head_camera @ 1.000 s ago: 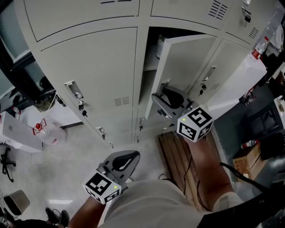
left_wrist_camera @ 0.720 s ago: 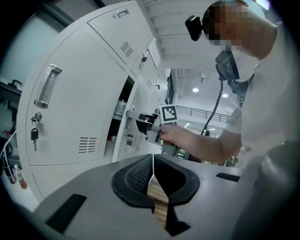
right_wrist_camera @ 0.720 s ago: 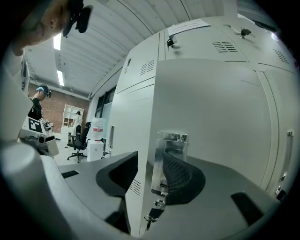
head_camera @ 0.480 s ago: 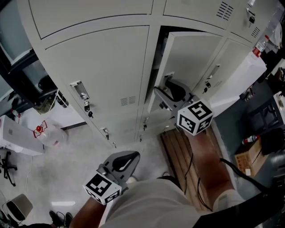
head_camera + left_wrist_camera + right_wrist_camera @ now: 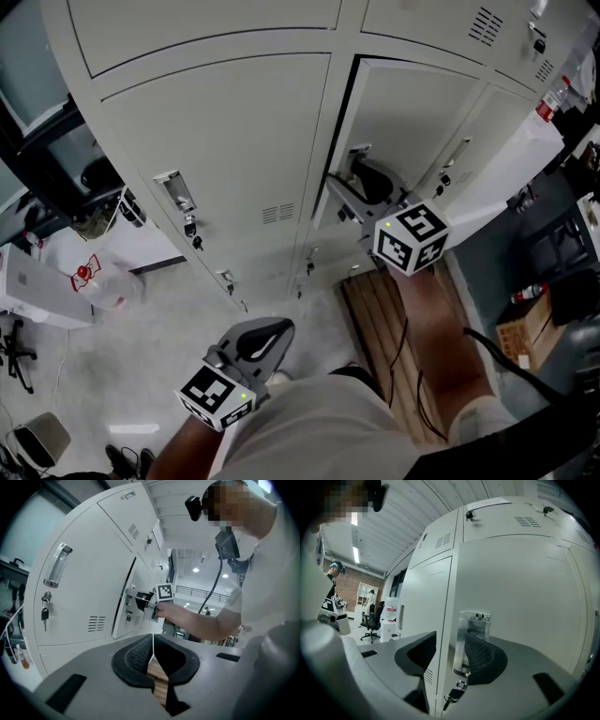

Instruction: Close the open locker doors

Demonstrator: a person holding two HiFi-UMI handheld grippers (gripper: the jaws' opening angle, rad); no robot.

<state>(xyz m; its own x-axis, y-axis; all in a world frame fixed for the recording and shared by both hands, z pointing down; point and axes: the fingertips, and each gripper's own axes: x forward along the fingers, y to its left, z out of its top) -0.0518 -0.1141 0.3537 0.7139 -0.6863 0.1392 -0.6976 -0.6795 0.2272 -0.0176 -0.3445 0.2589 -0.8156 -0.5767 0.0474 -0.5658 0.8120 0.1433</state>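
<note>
Head view looks down a bank of pale grey lockers (image 5: 216,141) that fills the upper half of the scene. One locker door (image 5: 412,112), right of the middle, stands almost shut, with only a thin dark gap left along its left edge. On the floor below it lies a slatted wooden platform (image 5: 375,319). The right gripper (image 5: 361,183) is up against that door at its latch side. In the right gripper view its jaws stand wide and have just been opening; the door's metal handle (image 5: 471,639) stands between them, close by the right-hand jaw, with no squeeze on it. A key (image 5: 452,695) hangs in the lock just under the handle. The left gripper (image 5: 258,342) hangs low near the person's body, well apart from the lockers, its jaws pressed together with nothing between them.
</note>
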